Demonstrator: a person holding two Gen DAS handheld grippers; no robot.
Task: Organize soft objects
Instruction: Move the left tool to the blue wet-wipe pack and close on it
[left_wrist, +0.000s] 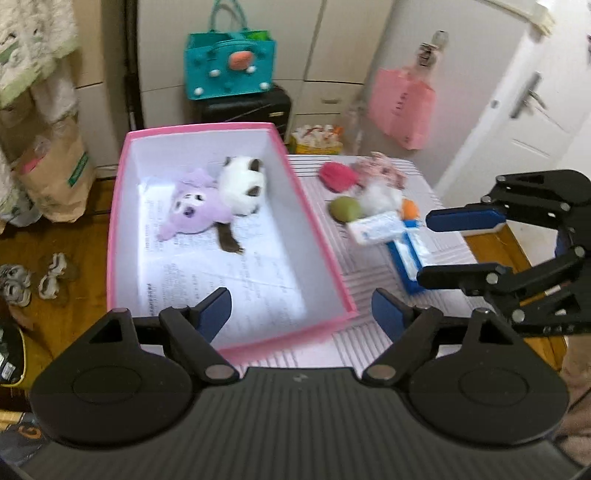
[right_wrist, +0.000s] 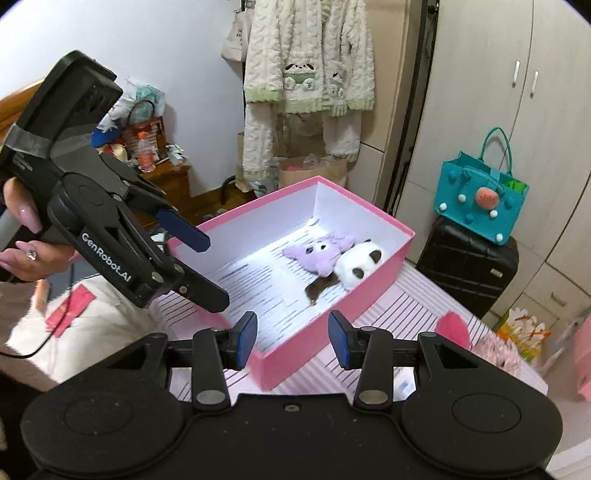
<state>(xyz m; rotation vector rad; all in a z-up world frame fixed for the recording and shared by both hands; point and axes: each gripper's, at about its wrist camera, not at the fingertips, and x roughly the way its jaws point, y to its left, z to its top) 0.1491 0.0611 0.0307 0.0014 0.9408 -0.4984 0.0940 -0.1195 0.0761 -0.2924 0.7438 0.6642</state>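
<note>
Printed sheet lining pink box: text blurred, unreadable. Tissue packets: motion-smeared. Pink plush: partly hidden behind right tongs' arm. Shoes: cut off at frame edge.

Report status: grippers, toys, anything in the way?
Left gripper open, empty; right gripper open, empty. Two plush toys in pink box; more soft items beside it. Nothing blocking.

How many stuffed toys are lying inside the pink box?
2. A purple plush and a white plush lie touching near the far end of the pink box. Nothing seems hidden beneath them.
</note>
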